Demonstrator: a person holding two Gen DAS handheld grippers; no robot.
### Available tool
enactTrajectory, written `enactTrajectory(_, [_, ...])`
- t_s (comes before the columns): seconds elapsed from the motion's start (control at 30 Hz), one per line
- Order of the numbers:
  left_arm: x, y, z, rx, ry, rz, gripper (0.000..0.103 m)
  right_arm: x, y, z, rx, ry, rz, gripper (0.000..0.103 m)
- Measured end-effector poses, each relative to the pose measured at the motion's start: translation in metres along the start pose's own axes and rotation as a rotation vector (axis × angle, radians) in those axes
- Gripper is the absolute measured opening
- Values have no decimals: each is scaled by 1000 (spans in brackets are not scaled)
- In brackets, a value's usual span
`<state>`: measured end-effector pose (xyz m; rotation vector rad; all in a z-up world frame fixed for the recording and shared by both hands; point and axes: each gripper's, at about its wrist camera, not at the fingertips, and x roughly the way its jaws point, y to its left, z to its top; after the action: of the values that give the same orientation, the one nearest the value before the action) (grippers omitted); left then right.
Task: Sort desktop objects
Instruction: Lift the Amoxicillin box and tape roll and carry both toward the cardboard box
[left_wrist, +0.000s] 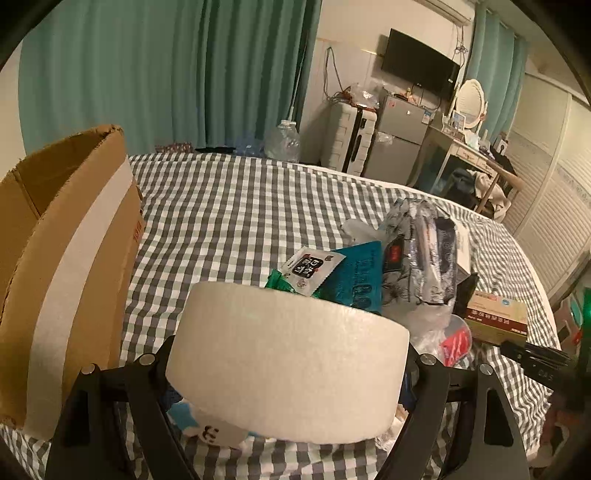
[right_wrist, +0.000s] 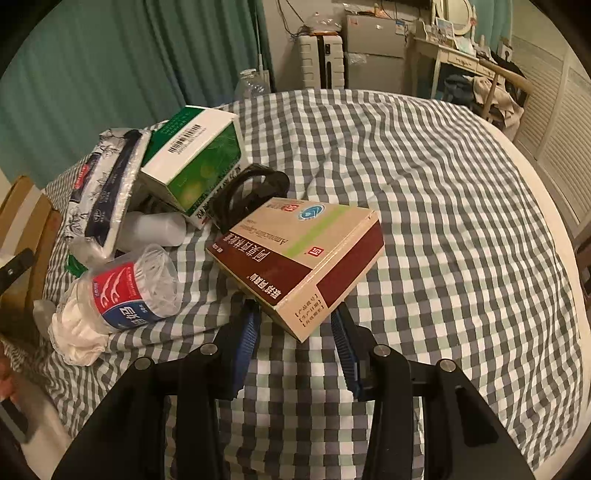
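Observation:
My left gripper (left_wrist: 288, 373) is shut on a wide white paper roll (left_wrist: 295, 325), held above the checked cloth; the roll hides the fingertips. An open cardboard box (left_wrist: 74, 258) stands upright just left of it. My right gripper (right_wrist: 295, 321) is shut on the near corner of a tan and maroon medicine box (right_wrist: 295, 251), with the blue pads (right_wrist: 247, 332) pressed to its sides. That box sits tilted with its near end off the cloth, and the left wrist view also shows the medicine box (left_wrist: 495, 314) at the right.
A pile lies on the checked cloth (right_wrist: 443, 221): green carton (right_wrist: 195, 155), black cable coil (right_wrist: 251, 192), floss-pick jar (right_wrist: 133, 291), patterned tissue pack (right_wrist: 103, 192), white bottle (right_wrist: 155, 229), teal packet (left_wrist: 354, 280). The cloth's rounded edge drops off at the right, with furniture beyond.

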<state>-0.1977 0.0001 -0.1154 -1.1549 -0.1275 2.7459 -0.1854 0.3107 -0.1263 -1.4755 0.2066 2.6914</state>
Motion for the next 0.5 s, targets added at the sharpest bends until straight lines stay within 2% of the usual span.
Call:
enactTrajectory(0.03, [-1, 0, -2, 0, 0, -8, 86, -1, 2, -1, -7, -1, -12, 54])
enactTrajectory(0.07, [-1, 0, -4, 1, 1, -16, 86, -2, 3, 0, -18, -10, -24, 70])
enactTrajectory(0.1, [-1, 0, -4, 4, 5, -19, 86, -8, 5, 1, -32, -35, -41, 75])
enactTrajectory(0.13, [2, -2, -1, 7, 7, -12, 86, -18, 16, -9, -40, -52, -51, 78])
enactTrajectory(0.2, [9, -2, -2, 9, 20, -16, 86, -34, 17, -7, -72, -106, -87, 81])
enactTrajectory(0.27, [10, -4, -6, 5, 35, -24, 86, -42, 22, -7, -158, -148, -97, 99])
enactTrajectory(0.3, [10, -3, -10, 3, 42, -26, 86, -42, 27, -7, -249, -164, -95, 101])
enactTrajectory(0.33, [10, -1, -12, -2, 45, -32, 86, -36, 35, -5, -392, -158, -108, 101])
enactTrajectory(0.37, [12, 0, -13, -9, 54, -47, 86, -30, 37, -3, -467, -139, -114, 101])
enactTrajectory(0.4, [14, 0, -14, -13, 59, -49, 86, -16, 43, 0, -597, -98, -126, 101])
enactTrajectory(0.47, [16, -2, -17, -16, 69, -53, 86, 9, 44, 8, -686, -35, -132, 101])
enactTrajectory(0.5, [18, -3, -17, -16, 76, -52, 86, 29, 42, 16, -701, 41, -109, 101])
